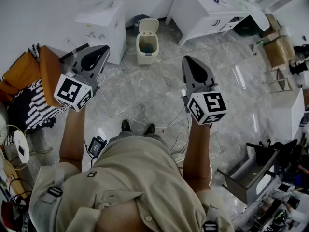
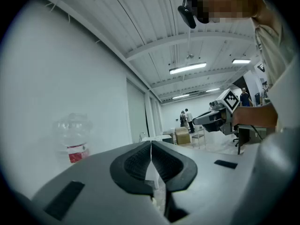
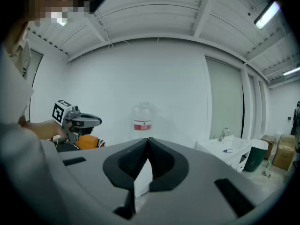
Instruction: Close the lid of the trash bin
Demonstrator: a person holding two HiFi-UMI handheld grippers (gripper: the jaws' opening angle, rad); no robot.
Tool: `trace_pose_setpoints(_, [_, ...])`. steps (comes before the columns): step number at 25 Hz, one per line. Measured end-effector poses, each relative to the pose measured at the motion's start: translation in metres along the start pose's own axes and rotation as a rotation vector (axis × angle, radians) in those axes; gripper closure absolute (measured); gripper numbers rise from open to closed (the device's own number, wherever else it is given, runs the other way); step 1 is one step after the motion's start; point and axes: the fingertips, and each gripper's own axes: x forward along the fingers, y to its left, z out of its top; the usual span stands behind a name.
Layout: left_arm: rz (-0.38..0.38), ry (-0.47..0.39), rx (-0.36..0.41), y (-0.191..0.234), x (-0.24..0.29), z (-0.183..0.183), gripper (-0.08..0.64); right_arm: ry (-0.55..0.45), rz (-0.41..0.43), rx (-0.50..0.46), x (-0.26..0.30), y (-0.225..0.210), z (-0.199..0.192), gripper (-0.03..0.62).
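The left claw [image 2: 151, 143] and right claw [image 3: 149, 138] are both pressed together, empty. The bin [image 1: 147, 50] stands at the floor's [image 1: 145, 88] far edge, lid [image 1: 149, 25] up.

- Trash bin [image 1: 147, 46]: small, cream-coloured, rectangular, standing upright; inside looks dark.
- Lid [image 1: 149, 25]: open, swung up at the bin's far edge, near vertical.
- Position: ahead of and between left gripper [image 1: 103, 50] and right gripper [image 1: 186, 60], well apart from both.
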Motion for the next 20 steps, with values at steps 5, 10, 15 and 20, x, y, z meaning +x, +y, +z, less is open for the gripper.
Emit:
trace_pose_setpoints(5, [-0.005, 0.0, -0.002, 0.012, -0.002, -0.004, 0.539, 0.002, -0.001, -0.005, 0.012, 0.007, 0.002, 0.569])
trace_pose_setpoints(10, [-0.012, -0.002, -0.009, 0.027, -0.007, -0.01, 0.539, 0.004, -0.01, -0.012, 0.023, 0.018, 0.004, 0.569])
trace_pose_setpoints(15, [-0.03, -0.008, -0.017, 0.041, -0.009, -0.018, 0.538, 0.008, -0.019, -0.004, 0.034, 0.03, 0.001, 0.568])
trace_pose_setpoints(20, [-0.049, -0.025, -0.025, 0.05, -0.013, -0.018, 0.539, -0.014, -0.039, 0.028, 0.04, 0.038, 0.006, 0.566])
